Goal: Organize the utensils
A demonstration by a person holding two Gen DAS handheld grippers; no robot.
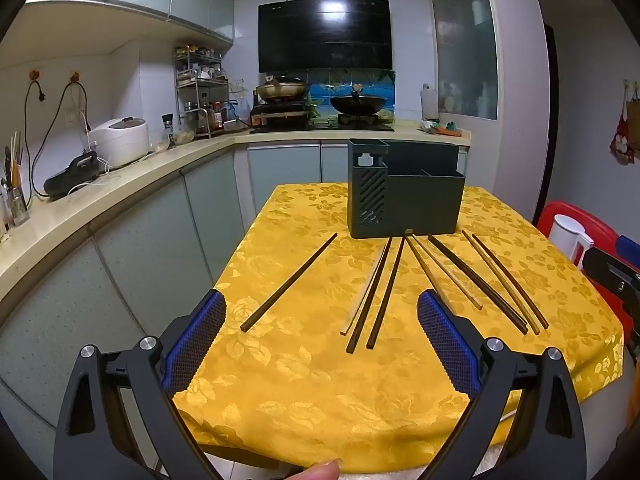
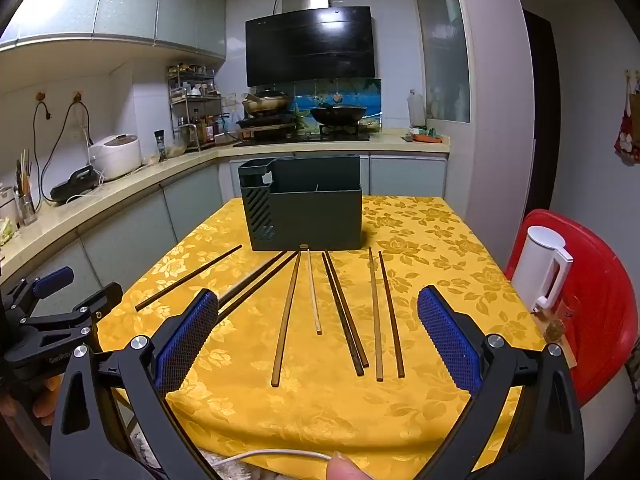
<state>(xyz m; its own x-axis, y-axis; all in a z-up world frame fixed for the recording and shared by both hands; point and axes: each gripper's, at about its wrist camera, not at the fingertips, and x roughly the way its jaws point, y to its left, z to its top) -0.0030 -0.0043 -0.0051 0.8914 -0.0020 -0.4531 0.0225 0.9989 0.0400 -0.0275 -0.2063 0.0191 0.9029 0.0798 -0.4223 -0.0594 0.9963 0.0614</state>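
Nine chopsticks (image 2: 346, 312) lie loose on the yellow floral cloth (image 2: 432, 240) that covers the counter, spread like a fan in front of a dark grey utensil holder (image 2: 306, 216). Each stick runs lengthwise from the holder toward the cameras, its far tip close to the holder's base and its near end splayed outward, so the far tips crowd together while the near ends stand apart. One dark chopstick (image 1: 289, 282) lies off on its own at the left, angled more strongly than the others; the remainder sit in loose pairs (one pale stick (image 2: 314, 292) among the brown and near-black ones). The holder stands upright at the far side of the cloth, its slotted tall compartment on the left and a lower open bin on the right, with nothing seen sticking out of it. Both tools hover over the near edge of the cloth with nothing between their blue pads: the left hand-held gripper (image 1: 320, 340) is spread wide, and the right hand-held gripper (image 2: 318, 340) likewise gapes fully. A white kettle (image 2: 542, 272) rests on a red stool (image 2: 604, 300) to the right.
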